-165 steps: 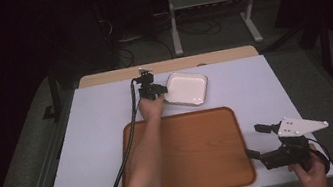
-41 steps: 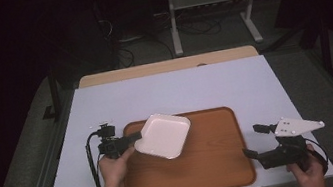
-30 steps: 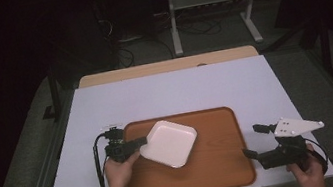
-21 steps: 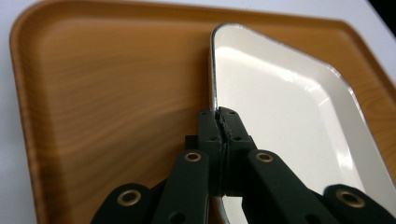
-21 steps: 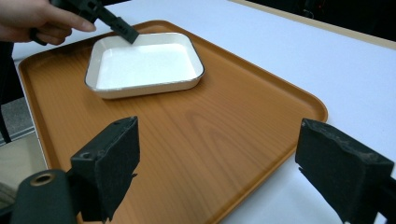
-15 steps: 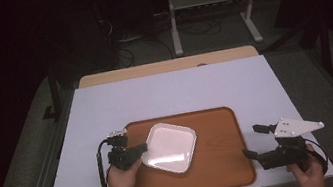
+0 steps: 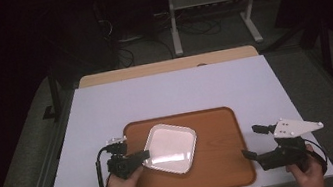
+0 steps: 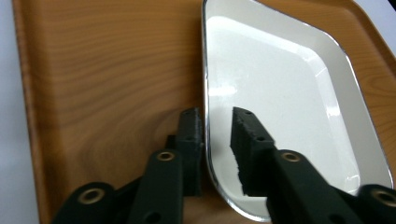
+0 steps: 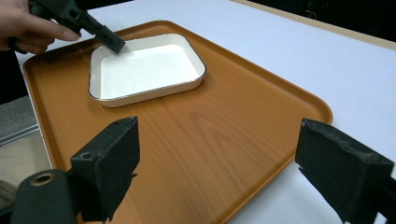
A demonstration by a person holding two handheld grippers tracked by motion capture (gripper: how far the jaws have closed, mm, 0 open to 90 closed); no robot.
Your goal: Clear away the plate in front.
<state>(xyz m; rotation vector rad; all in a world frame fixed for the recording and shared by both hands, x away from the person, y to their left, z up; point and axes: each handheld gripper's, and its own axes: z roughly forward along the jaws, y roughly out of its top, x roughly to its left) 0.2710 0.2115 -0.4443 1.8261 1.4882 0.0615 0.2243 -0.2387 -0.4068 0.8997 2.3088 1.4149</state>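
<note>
so the left gripper (image 8: 217,135) view chops off the white dish (image 8: 285,116) at the bottom and the right, and one pad covers a patch of its floor. The wooden tray (image 8: 102,84) runs off the top and bottom there too. In the right gripper view the tray's near corner sits behind the right gripper (image 9: 233,172) pad, and the left hand (image 9: 28,23) is cut by the corner. From the high view both forearms leave the bottom edge, and the stuff under the far table is too dark to make out

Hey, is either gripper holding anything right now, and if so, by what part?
The left gripper has its fingers either side of the white dish rim at a corner, with a small gap, so a firm hold cannot be told. The right gripper is open, holding nothing.
</note>
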